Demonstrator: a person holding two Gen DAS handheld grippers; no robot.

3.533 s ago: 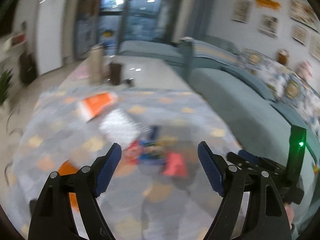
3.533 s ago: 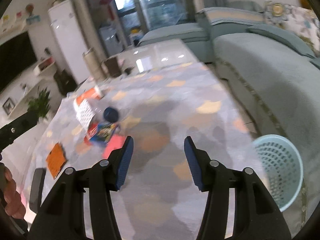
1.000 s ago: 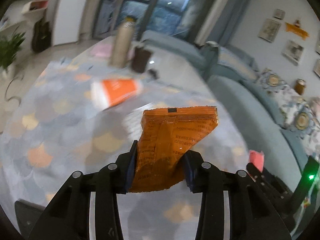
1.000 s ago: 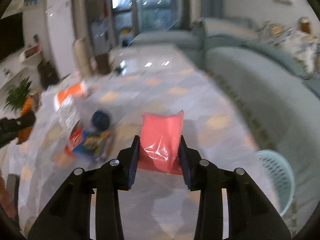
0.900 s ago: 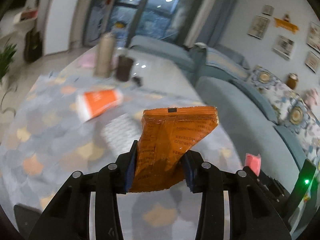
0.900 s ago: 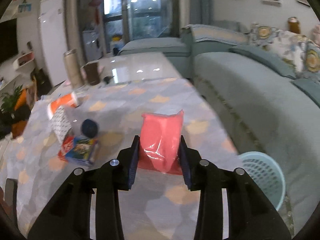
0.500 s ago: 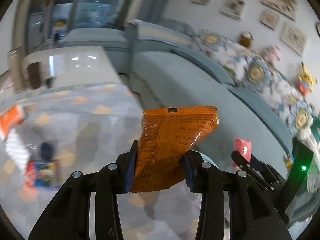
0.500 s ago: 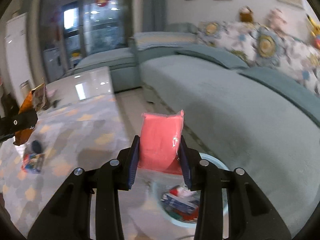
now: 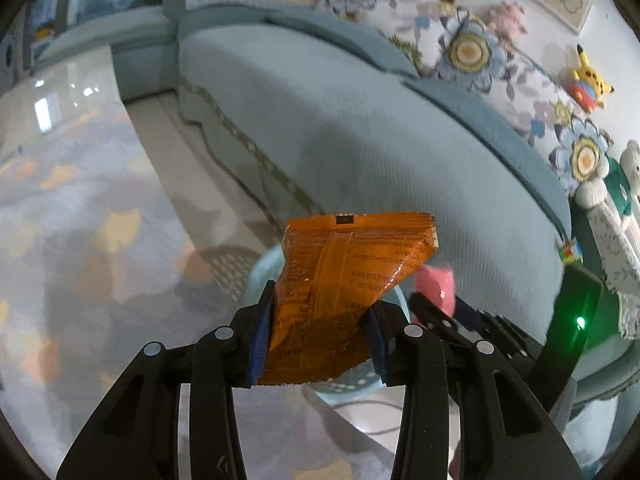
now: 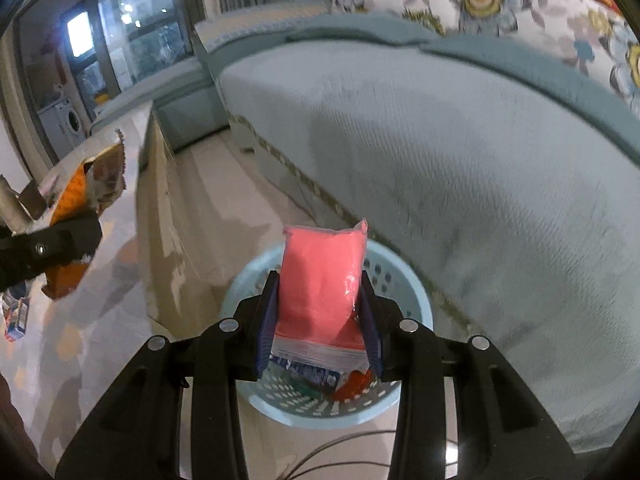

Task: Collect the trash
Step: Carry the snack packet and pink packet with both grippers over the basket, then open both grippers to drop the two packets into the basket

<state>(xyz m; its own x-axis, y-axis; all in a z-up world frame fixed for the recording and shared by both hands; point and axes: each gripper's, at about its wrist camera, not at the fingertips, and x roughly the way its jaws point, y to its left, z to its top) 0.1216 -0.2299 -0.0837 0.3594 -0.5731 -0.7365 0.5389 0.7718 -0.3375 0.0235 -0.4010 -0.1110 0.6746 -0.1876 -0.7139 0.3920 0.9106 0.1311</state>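
Observation:
My left gripper (image 9: 318, 336) is shut on an orange snack packet (image 9: 344, 280) and holds it above a light blue perforated basket (image 9: 256, 280), mostly hidden behind the packet. My right gripper (image 10: 318, 320) is shut on a pink packet (image 10: 322, 280) and holds it directly over the same basket (image 10: 404, 280), which has several wrappers (image 10: 316, 372) inside. The pink packet (image 9: 436, 286) shows just right of the orange one in the left wrist view. The orange packet (image 10: 76, 200) shows at far left in the right wrist view.
A teal sofa (image 9: 360, 120) with floral cushions (image 9: 468, 48) runs close behind the basket. A patterned rug (image 9: 80, 240) covers the floor at left. A colourful box (image 10: 16, 316) lies on the rug at far left. A low glossy table (image 10: 132, 152) stands behind.
Both grippers have swung right and down toward the sofa with their packets. The basket is now larger, under the pink packet and behind the orange one.

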